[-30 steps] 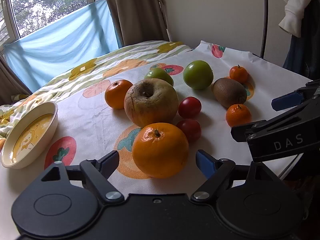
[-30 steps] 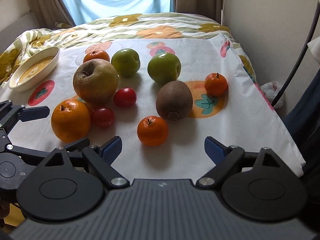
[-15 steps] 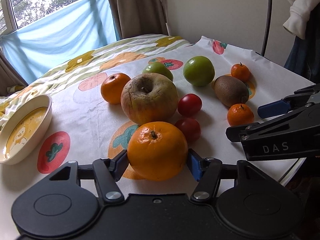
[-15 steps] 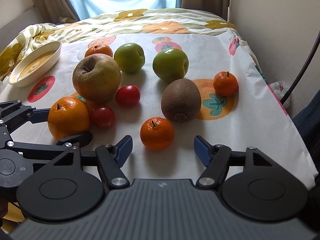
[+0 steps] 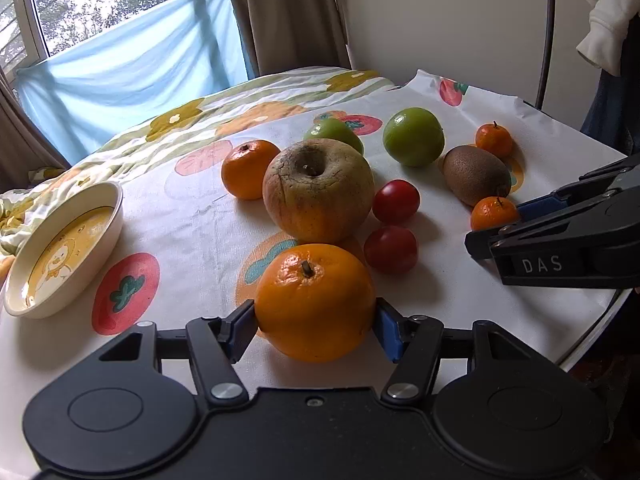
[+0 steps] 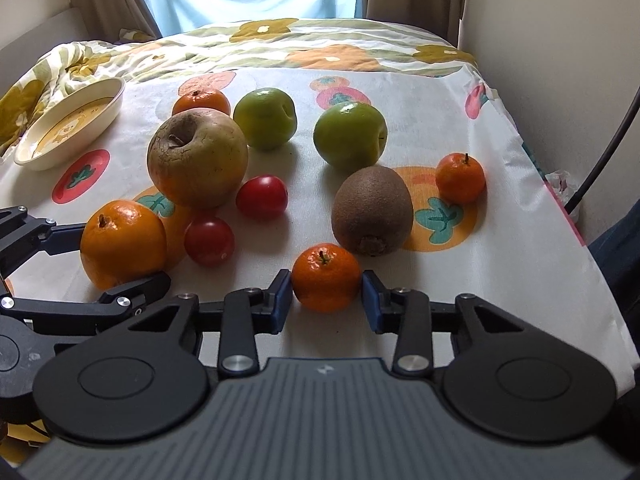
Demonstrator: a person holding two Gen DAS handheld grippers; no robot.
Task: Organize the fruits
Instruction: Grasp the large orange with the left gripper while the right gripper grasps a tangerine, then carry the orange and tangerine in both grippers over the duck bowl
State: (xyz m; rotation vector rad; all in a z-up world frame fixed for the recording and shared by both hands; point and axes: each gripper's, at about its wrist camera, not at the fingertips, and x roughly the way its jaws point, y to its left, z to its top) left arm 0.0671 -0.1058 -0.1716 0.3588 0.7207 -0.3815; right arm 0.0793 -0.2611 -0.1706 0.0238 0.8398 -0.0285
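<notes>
The large orange (image 5: 314, 302) sits on the white cloth (image 5: 188, 216) squarely between the blue pads of the left gripper (image 5: 314, 326), stem up, with both pads pressed against its sides: the jaws are clamped on it. Whether it rests on the cloth or is just lifted is hard to tell from this angle.

The small mandarin (image 6: 326, 277) lies between the fingers of the right gripper (image 6: 326, 298); the left pad (image 6: 282, 294) touches its skin and the right one appears to meet it too, so the jaws seem closed on it.

Just ahead of the left gripper, beyond the orange, stands a big russet apple (image 5: 318, 190), with two red tomatoes (image 5: 391, 249) to its right, one behind the other. Farther ahead and left of the apple is a second orange (image 5: 249, 168), and behind it two green apples (image 5: 413, 136).

Directly ahead of the right gripper, just past the mandarin, lies a kiwi (image 6: 373, 210), and ahead-right of that another small mandarin (image 6: 460, 178) on an orange print.

Far to the left of both tools sits a cream oval dish (image 5: 60, 248) with a duck picture. A floral quilt (image 6: 260, 46) lies beyond the cloth's far edge.
</notes>
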